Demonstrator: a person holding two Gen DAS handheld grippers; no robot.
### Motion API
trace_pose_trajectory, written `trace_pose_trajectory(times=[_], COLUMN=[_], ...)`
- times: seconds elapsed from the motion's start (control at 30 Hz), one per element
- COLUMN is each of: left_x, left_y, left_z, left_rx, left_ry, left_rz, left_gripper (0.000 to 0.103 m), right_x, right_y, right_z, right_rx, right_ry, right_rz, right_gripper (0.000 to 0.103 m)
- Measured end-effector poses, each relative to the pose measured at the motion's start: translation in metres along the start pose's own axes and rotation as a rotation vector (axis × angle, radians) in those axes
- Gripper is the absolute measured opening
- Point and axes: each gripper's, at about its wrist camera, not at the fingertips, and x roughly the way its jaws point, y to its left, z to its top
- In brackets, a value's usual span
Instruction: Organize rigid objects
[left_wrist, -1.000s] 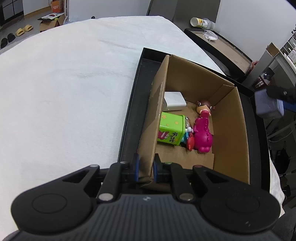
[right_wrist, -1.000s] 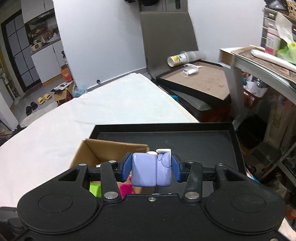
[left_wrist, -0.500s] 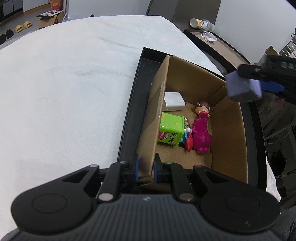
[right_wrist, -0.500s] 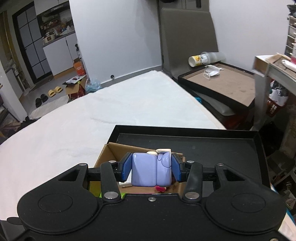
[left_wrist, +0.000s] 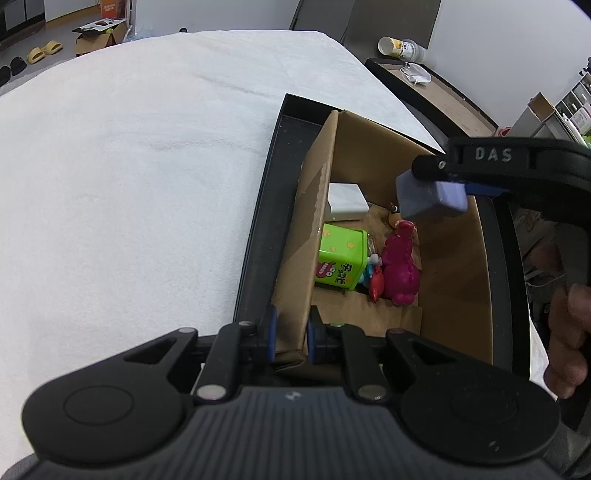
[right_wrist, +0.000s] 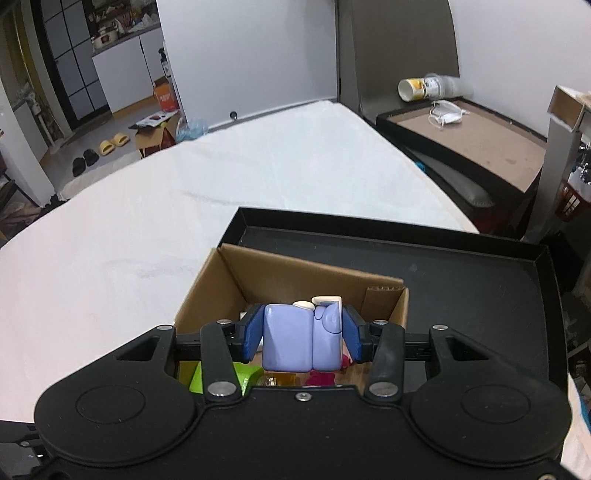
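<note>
An open cardboard box (left_wrist: 454, 266) stands in a black tray (left_wrist: 258, 229). In it lie a green tin (left_wrist: 341, 260), a magenta toy (left_wrist: 400, 267), a white block (left_wrist: 345, 199) and small figures. My left gripper (left_wrist: 290, 334) is shut on the box's near left wall. My right gripper (right_wrist: 301, 336) is shut on a lavender blue block toy (right_wrist: 301, 338) and holds it above the box; the toy also shows in the left wrist view (left_wrist: 430, 199), over the box's far right part.
The tray (right_wrist: 480, 266) sits at the right edge of a white cloth-covered table (left_wrist: 129, 166). A second tray (right_wrist: 469, 129) with a mask and a cup lies beyond. Shelves and clutter stand to the right.
My right gripper has carried the lavender toy leftward from beside the tray to above the inside of the box. The left gripper has kept its hold on the box wall.
</note>
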Motion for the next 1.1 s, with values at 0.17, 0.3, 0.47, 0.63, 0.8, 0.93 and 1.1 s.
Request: trace_pose_trajectory(times=[0.17, 0.3, 0.47, 0.63, 0.8, 0.93, 1.1], left_x=[-0.001, -0.001, -0.002, -0.003, -0.015, -0.030, -0.045], left_y=[-0.001, 0.000, -0.001, 0.000, -0.004, -0.009, -0.017], left_z=[-0.001, -0.001, -0.001, 0.004, 0.011, 0.014, 0.012], left_rx=[0.001, -0.006, -0.002, -0.012, 0.005, 0.015, 0.039], left_ry=[-0.003, -0.003, -0.005, 0.023, 0.003, -0.024, -0.045], left_rz=[-0.003, -0.004, 0.003, -0.008, 0.001, -0.001, -0.003], left_gripper=[0.015, 0.015, 0.015, 0.015, 0.015, 0.015, 0.015], right_x=[0.000, -0.010, -0.025, -0.038, -0.052, -0.067, -0.081], right_y=[-0.007, -0.015, -0.026, -0.037, -0.053, -0.063, -0.077], right_z=[-0.002, -0.005, -0.011, -0.017, -0.021, -0.027, -0.041], right_rx=[0.039, 0.054, 0.077, 0.103, 0.144, 0.168, 0.203], right_ry=[0.018, 0.015, 0.007, 0.005, 0.006, -0.001, -0.004], right_rz=[0.001, 0.005, 0.007, 0.007, 0.012, 0.011, -0.009], right_gripper=[0.045, 0.045, 0.045, 0.046, 0.052, 0.061, 0.072])
